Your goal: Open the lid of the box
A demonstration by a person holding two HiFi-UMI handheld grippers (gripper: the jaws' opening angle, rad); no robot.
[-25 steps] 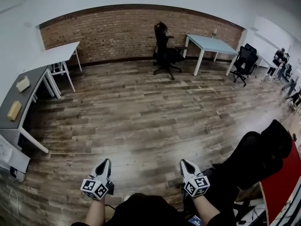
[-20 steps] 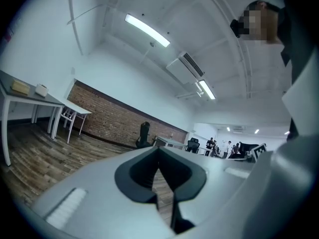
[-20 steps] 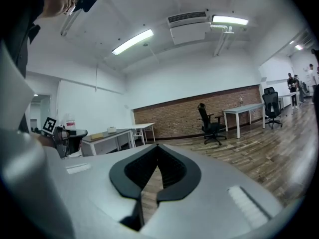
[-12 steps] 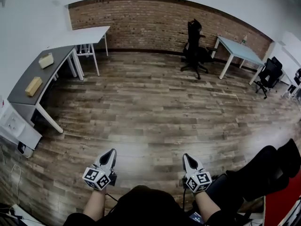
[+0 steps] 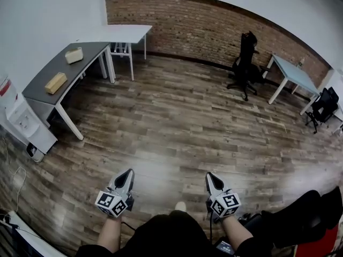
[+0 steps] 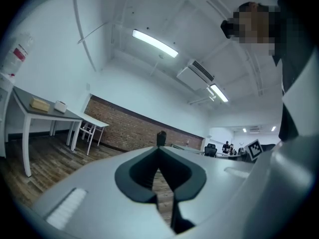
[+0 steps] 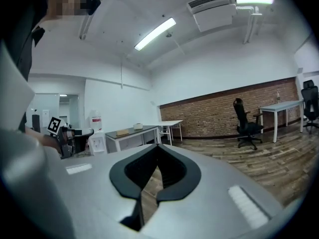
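Two small boxes lie on a grey table (image 5: 40, 87) far off at the left: a tan one (image 5: 56, 83) and a cream one (image 5: 74, 55). Both have their lids down as far as I can tell. My left gripper (image 5: 127, 174) and right gripper (image 5: 210, 176) hang side by side low in the head view, over bare wooden floor, far from the table. Both are shut with nothing between the jaws. The left gripper view shows its tips (image 6: 159, 148) together, with the boxes (image 6: 40, 104) small at the left. The right gripper view shows the same (image 7: 158, 147).
A white table (image 5: 126, 33) stands behind the grey one against the brick wall. A black office chair (image 5: 245, 63) and a pale blue table (image 5: 295, 75) are at the back right. A water dispenser (image 5: 16, 114) stands at the far left, and a black chair (image 5: 300, 218) is close by at my lower right.
The head view has swung to the left: the grey table and its boxes have come further into view and nearer. Both grippers keep their place and stay shut.
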